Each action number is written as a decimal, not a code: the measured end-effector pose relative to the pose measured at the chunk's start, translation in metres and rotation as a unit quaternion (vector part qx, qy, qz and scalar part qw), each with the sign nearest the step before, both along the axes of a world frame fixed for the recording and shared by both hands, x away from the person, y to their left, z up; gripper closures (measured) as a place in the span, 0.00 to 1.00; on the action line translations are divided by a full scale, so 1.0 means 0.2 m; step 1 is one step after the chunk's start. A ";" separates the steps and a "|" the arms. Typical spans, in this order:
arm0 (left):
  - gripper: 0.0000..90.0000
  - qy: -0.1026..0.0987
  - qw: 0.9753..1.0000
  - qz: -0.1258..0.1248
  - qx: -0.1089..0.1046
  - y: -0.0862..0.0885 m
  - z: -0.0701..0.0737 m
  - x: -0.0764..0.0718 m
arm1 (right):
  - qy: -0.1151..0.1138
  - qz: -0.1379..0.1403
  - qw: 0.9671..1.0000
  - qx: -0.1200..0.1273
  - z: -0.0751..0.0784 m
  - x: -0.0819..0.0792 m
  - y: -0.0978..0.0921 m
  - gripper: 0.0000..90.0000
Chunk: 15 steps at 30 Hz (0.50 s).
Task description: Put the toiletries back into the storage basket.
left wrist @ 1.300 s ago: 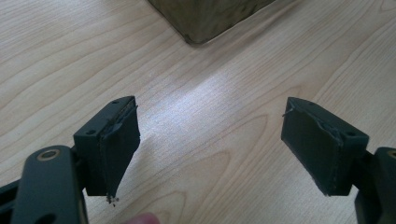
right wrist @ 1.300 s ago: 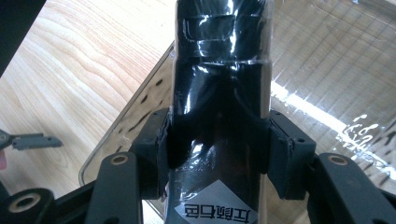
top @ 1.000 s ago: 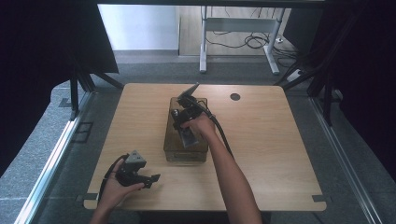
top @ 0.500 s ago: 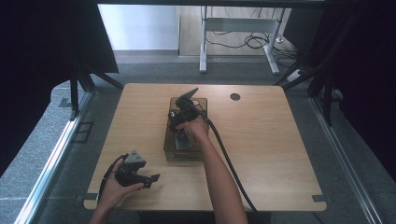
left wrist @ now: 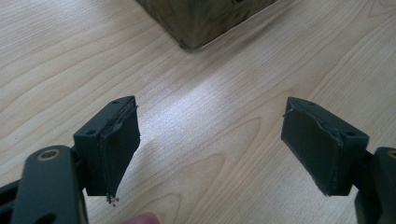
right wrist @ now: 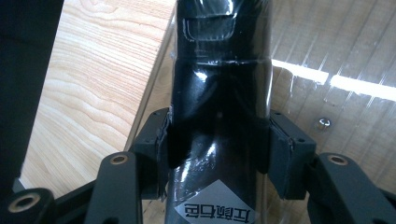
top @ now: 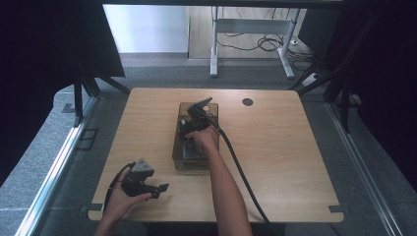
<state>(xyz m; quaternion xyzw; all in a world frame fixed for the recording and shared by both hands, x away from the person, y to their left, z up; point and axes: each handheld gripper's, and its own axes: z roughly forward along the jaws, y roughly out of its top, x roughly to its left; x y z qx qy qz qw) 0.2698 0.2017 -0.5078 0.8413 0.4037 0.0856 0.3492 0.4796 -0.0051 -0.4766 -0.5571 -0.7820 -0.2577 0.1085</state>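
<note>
At mid-bench (top: 275, 162): one tinted clear box (top: 177, 147), holding a glossy black wrapped item (right wrist: 219, 102). My right hand-held gripper (right wrist: 217, 154) is clamped on that item over the box. Near the front left edge: my left hand-held gripper (left wrist: 210, 149), jaws spread, holding nothing.

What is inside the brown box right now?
A glossy black wrapped item, clamped by the right hand-held gripper, sits in the brown box. The item and hand hide the floor beneath.
</note>
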 end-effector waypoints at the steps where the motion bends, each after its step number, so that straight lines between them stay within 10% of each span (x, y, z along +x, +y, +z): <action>1: 0.22 0.000 1.000 0.000 -0.001 0.00 0.00 0.00 | 0.004 -0.004 1.000 0.004 -0.01 0.00 0.00 0.53; 15: 0.22 -0.002 1.000 0.000 -0.006 0.00 0.01 0.00 | 0.020 -0.066 0.997 0.042 -0.04 -0.02 -0.03 0.53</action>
